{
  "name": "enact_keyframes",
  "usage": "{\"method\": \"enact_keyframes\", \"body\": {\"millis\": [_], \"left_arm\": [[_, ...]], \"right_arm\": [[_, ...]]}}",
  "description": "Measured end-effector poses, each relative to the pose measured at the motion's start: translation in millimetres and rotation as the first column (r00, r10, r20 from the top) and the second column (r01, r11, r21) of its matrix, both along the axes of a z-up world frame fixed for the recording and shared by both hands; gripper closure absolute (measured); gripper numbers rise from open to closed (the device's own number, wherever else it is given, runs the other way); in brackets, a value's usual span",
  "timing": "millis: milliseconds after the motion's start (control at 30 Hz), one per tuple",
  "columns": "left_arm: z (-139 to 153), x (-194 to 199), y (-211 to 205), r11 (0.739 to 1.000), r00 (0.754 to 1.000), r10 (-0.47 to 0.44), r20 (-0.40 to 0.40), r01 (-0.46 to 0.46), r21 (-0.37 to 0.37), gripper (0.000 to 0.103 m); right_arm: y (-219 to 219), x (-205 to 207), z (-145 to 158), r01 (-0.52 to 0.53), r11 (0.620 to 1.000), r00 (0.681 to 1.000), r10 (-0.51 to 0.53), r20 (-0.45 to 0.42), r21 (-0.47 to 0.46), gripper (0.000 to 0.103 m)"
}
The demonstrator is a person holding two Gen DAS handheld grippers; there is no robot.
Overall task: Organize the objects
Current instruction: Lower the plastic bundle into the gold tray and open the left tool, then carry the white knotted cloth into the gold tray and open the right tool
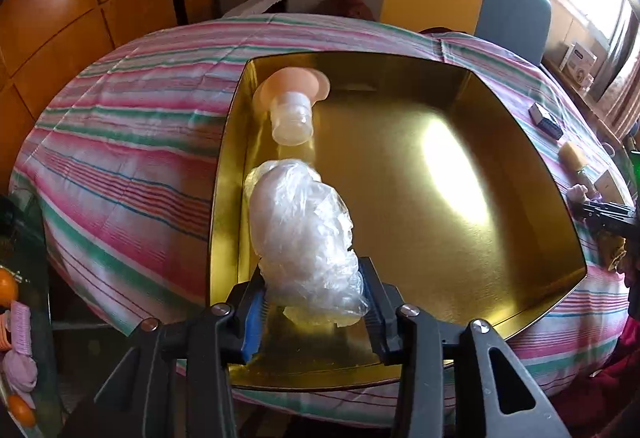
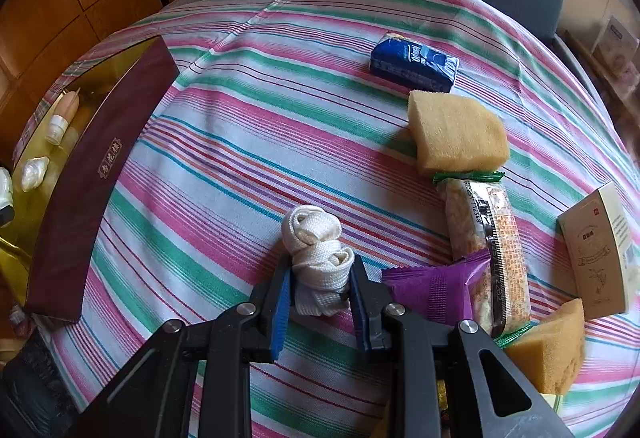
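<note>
Tongs at work over a striped cloth (image 2: 224, 142) covering the bench: the left tongs (image 1: 316, 292) reach into a gold-lined box (image 1: 440, 166), their pads set either side of a crumpled clear plastic bag (image 1: 300, 226) that lies along the box's left wall. The jaws stand a little apart, and whether the pads press the bag or only flank it cannot be told. Farther along the same wall, in the box's far left corner, lies a small peach-coloured bottle with a clear cap (image 1: 290, 102), on its side.

On the open cloth, the right tongs (image 2: 320, 290) are closed on a knotted bundle of white woven strap (image 2: 318, 254), which rests on the stripes between the blue pads. Seen from this side, the box shows a maroon outer wall bearing a gold emblem, and sits toward the bench's left edge. Toward the right edge, a blue packet (image 2: 414, 64) lies farthest off, a yellow sponge block (image 2: 456, 132) nearer, its near end touching a long snack bar in a clear wrapper (image 2: 486, 250). A purple wrapper (image 2: 436, 288) overlaps the bar just beside the right tongs. A second yellow sponge (image 2: 550, 346) sits at the near right, with a cream-coloured carton (image 2: 600, 254) beside it at the bench's right edge.
</note>
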State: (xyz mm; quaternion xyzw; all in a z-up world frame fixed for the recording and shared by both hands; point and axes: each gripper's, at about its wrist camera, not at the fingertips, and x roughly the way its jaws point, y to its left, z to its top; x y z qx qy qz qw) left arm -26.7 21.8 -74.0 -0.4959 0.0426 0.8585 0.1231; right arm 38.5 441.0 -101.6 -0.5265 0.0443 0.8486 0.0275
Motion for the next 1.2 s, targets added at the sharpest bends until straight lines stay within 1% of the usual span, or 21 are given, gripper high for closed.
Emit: {"method": "enact_keyframes", "body": {"millis": [167, 267, 400, 667, 733, 1200], "left_arm": [[-3.4, 2.2, -2.1, 0.999, 1.000, 0.008, -0.004, -0.008, -0.041, 0.058], [-2.3, 4.2, -6.1, 1.000, 1.000, 0.018, -0.008, -0.018, -0.023, 0.058], [3.7, 7.2, -6.1, 1.000, 0.999, 0.023, -0.032, -0.023, -0.017, 0.058], [35.0, 12.0, -6.8, 0.998, 0.986, 0.054, -0.155, -0.058, -0.018, 0.058], [39.9, 12.7, -6.0, 0.998, 0.984, 0.052, -0.173, -0.057, -0.022, 0.058], [44.5, 15.5, -10.0, 0.998, 0.981, 0.062, -0.183, -0.062, 0.003, 0.058]], "right_arm": [[-0.2, 0.0, -0.1, 0.005, 1.000, 1.000, -0.005, 0.000, 0.006, 0.074], [-1.3, 0.1, 0.4, 0.002, 1.000, 1.000, -0.002, -0.002, 0.018, 0.074], [-4.0, -1.8, -0.1, 0.001, 1.000, 1.000, -0.001, -0.005, 0.031, 0.074], [-6.1, -2.8, -0.5, 0.006, 0.999, 1.000, -0.006, -0.008, 0.040, 0.075], [-6.5, -2.6, -0.6, 0.008, 0.999, 1.000, -0.008, -0.009, 0.041, 0.075], [-8.4, -3.0, -0.8, 0.026, 0.999, 1.000, -0.025, -0.011, 0.039, 0.075]]}}
